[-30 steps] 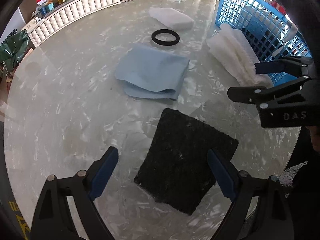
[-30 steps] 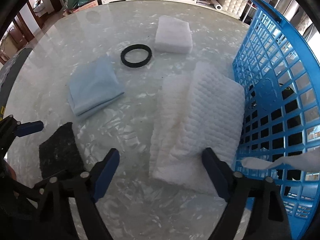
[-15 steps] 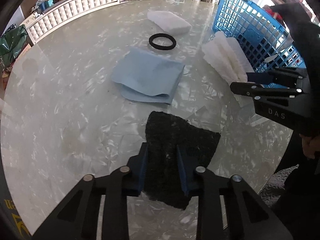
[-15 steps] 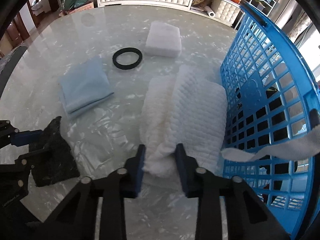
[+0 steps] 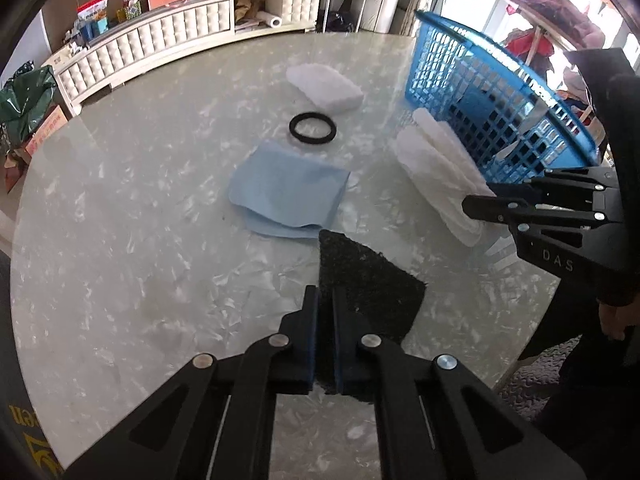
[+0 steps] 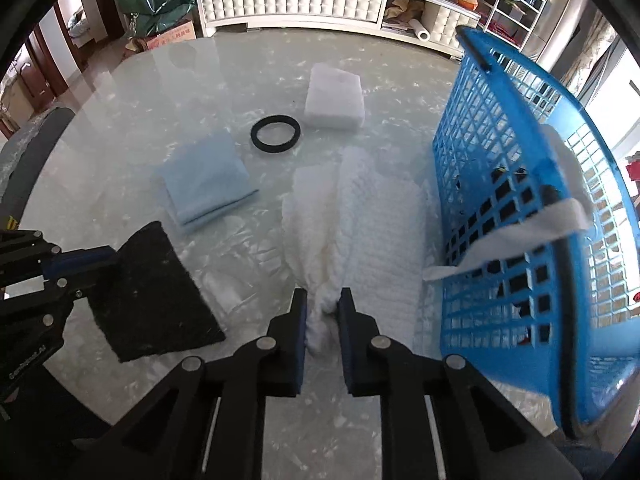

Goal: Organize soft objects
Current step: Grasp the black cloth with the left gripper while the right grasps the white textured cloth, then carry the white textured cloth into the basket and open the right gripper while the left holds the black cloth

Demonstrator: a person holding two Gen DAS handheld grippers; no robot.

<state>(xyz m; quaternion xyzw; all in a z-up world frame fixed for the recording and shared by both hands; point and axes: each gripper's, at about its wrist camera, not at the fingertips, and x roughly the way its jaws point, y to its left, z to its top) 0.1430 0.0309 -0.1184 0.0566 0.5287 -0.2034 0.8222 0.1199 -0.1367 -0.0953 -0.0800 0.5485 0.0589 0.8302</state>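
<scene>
- Black fibrous pad [image 5: 362,284] in the left wrist view is pinched at its near edge by the left tool [image 5: 325,300], whose two blue-padded fingers are pressed together on it; the pad hangs tilted above the marbled desk [image 5: 120,240].
- Beyond the pad, a folded light blue cloth [image 5: 288,192] lies flat on the desk, with a black ring [image 5: 312,129] just behind it and a white foam block [image 5: 324,86] farther back.
- To the right in this view, the right tool [image 5: 476,208] is closed on the near end of a white quilted towel [image 5: 436,168], which lies against the blue basket [image 5: 480,80].
- In the right wrist view, the right tool [image 6: 323,308] pinches a bunched fold of the white quilted towel [image 6: 352,216]; the rest of the towel is spread on the desk [image 6: 140,100], touching the wall of the blue basket [image 6: 480,128].
- A white strip of fabric [image 6: 520,236] is draped over the basket rim.
- At the left edge of this view, the left tool [image 6: 96,258] holds the black fibrous pad [image 6: 156,292] by one edge.
- Light blue cloth [image 6: 204,180], black ring [image 6: 276,134] and white foam block [image 6: 335,96] rest on the desk, apart from each other.
</scene>
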